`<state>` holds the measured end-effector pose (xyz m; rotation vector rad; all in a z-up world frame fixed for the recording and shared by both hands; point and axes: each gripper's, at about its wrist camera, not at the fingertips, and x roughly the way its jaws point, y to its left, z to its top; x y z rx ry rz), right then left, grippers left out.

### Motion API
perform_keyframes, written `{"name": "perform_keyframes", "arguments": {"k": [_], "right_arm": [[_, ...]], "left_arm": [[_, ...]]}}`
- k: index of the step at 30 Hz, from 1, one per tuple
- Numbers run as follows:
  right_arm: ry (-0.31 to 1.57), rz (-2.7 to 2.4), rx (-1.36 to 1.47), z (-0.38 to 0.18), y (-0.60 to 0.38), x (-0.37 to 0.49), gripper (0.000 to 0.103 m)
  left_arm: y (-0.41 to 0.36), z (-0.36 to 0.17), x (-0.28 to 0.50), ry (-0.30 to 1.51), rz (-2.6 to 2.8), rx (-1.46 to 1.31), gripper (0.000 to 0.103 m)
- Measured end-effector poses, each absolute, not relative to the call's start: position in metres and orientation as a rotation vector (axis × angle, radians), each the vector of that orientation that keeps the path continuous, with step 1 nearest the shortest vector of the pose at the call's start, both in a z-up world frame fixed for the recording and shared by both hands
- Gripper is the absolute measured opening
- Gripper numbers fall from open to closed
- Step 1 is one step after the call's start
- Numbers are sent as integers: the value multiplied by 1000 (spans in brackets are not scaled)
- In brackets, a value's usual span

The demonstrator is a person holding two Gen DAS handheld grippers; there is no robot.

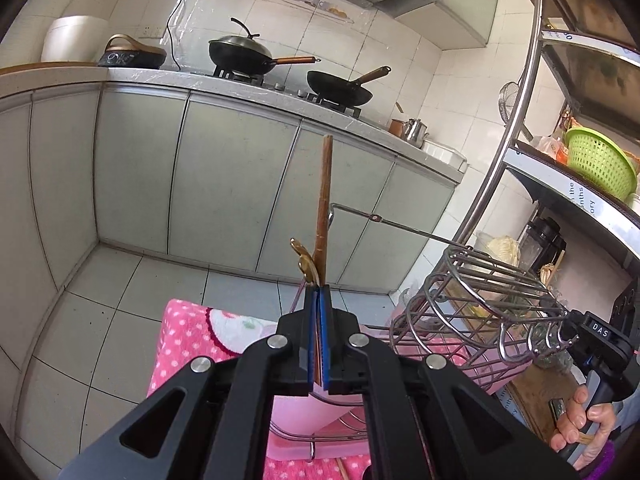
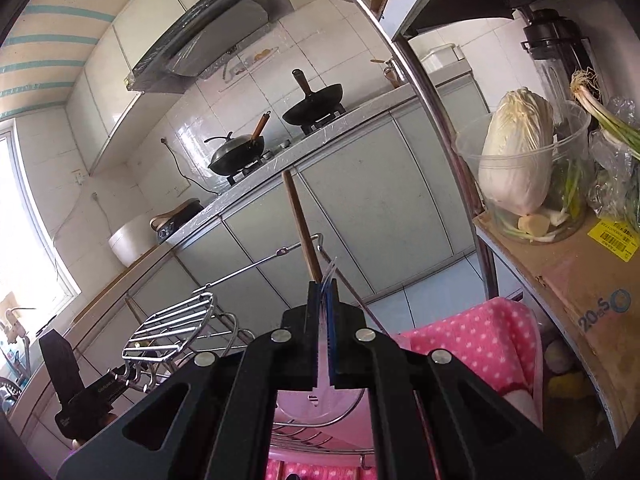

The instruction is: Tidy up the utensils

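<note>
The left gripper (image 1: 318, 292) is squeezed shut. It holds a brown wooden stick (image 1: 323, 200), maybe a chopstick, that points up past its tips. A little gold utensil (image 1: 302, 260) pokes out beside the stick too. I cannot tell if that one is pinched as well.

The right gripper (image 2: 323, 292) is also squeezed shut. It holds another brown stick (image 2: 300, 224) and something thin and clear (image 2: 328, 272) that I cannot name.

Both tools carry utensils, so this looks like the carrying step. The shiny wire holder (image 1: 480, 300) is just to the right of the left gripper and a bit lower. In the right wrist view it (image 2: 172, 328) is to the left. It sits over a pink dotted cloth (image 1: 188, 332).

Next, I think each tool must go over the holder, point its stick down into the basket, and let go. The sticks are long and thin, so they could slip through the wires.
</note>
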<state>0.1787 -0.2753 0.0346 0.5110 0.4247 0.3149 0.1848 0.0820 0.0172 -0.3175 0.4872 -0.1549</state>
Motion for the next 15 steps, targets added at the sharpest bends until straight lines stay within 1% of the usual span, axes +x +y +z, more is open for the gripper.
{"name": "perform_keyframes", "arguments": {"k": [2, 4, 5, 6, 7, 8, 9, 10, 11, 15], "right_arm": [[434, 315, 502, 40, -274, 187, 4], [464, 320, 495, 42, -272, 195, 4], [481, 319, 495, 41, -270, 198, 4], [495, 323, 498, 40, -269, 200, 4], [511, 330, 500, 37, -268, 201, 6], [537, 334, 497, 35, -266, 202, 15], [560, 331, 494, 31, -265, 203, 22], [568, 331, 496, 29, -264, 202, 34], [567, 333, 498, 28, -263, 200, 40], [558, 333, 482, 31, -263, 191, 42]], "left_arm": [[84, 17, 188, 498, -149, -335, 2], [85, 17, 191, 505, -149, -347, 4], [86, 17, 192, 512, -146, -350, 9], [87, 17, 192, 520, -150, -357, 16], [88, 16, 192, 525, -155, -364, 20], [90, 16, 191, 525, -153, -369, 25], [90, 16, 189, 518, -148, -369, 27], [90, 17, 188, 512, -144, -366, 28], [91, 18, 187, 507, -140, -360, 29], [93, 23, 181, 503, -133, -354, 29]]}}
